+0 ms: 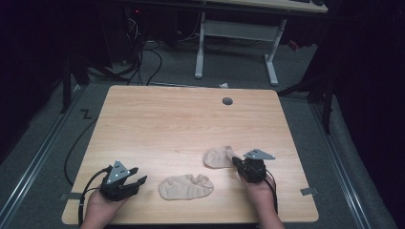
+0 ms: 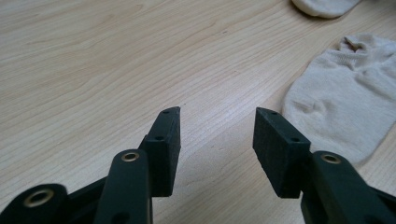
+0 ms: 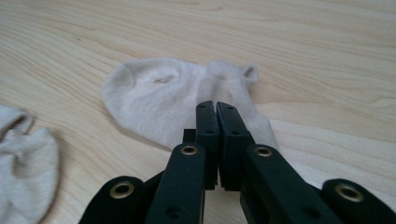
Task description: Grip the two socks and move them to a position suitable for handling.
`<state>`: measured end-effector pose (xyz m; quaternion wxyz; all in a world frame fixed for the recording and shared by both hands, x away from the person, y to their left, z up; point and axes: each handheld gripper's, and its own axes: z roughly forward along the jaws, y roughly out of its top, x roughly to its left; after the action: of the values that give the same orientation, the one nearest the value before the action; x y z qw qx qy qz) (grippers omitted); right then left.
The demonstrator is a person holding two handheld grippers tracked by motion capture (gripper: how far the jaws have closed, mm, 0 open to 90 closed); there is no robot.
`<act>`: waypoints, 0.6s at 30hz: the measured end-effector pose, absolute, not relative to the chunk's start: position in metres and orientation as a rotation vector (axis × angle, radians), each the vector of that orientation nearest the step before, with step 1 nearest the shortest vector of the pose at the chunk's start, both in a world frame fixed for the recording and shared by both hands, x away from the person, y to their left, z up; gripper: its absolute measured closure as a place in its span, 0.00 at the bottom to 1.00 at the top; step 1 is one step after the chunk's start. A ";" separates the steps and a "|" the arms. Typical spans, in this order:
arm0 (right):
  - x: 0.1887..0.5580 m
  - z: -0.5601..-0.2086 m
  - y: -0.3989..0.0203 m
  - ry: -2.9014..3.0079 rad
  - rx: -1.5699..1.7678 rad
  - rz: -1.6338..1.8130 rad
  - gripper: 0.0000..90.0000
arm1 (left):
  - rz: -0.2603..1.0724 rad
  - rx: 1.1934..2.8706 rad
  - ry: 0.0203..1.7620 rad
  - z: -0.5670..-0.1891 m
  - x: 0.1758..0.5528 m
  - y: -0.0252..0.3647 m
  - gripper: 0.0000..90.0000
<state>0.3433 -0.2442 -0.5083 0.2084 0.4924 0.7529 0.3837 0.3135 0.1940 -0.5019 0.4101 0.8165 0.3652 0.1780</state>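
Two pale beige ankle socks lie on the light wooden surface, both toward its near edge. The right-hand sock is bunched and rounded, with soft ribbed knit and a small heel tab sticking up at its far end; it sits nearer the right edge. The right gripper has its tip at that sock's edge, and in the right gripper view the jaws stand pressed together, with the sock spread just ahead of and under their tip; whether any cloth is pinched between them cannot be told.

The other sock lies flat, opening wrinkled, near the middle of the near edge, well apart from the first. The left gripper rests low by the near left corner, jaws apart with bare wood between them, and the flat sock just to their right. A small grey round cap sits near the far edge.
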 end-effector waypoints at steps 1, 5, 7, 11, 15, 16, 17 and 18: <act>0.342 -0.507 -0.243 2.090 1.367 1.078 0.98 | 0.448 2.055 0.920 -0.502 0.314 0.194 0.58; 0.346 -0.506 -0.247 2.057 1.382 1.083 0.98 | 0.453 2.053 0.925 -0.502 0.315 0.195 0.58; 0.352 -0.509 -0.252 2.040 1.407 1.065 0.98 | 0.455 2.052 0.928 -0.502 0.316 0.196 0.58; 0.359 -0.512 -0.265 1.994 1.465 1.033 0.98 | 0.450 2.051 0.936 -0.503 0.315 0.196 0.58; 0.366 -0.515 -0.277 1.967 1.501 1.019 0.98 | 0.455 2.060 0.931 -0.502 0.315 0.194 0.58; 0.368 -0.516 -0.278 1.970 1.513 1.012 0.97 | 0.454 2.057 0.934 -0.502 0.315 0.194 0.58; 0.371 -0.517 -0.279 1.971 1.522 1.008 0.96 | 0.454 2.054 0.938 -0.502 0.315 0.194 0.58; 0.373 -0.518 -0.280 1.975 1.530 1.017 0.94 | 0.453 2.055 0.939 -0.503 0.314 0.193 0.58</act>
<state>0.3732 -0.2795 -0.5176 0.2201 0.5534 0.7141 0.3678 0.3145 0.1935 -0.5026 0.4065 0.8147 0.3725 0.1795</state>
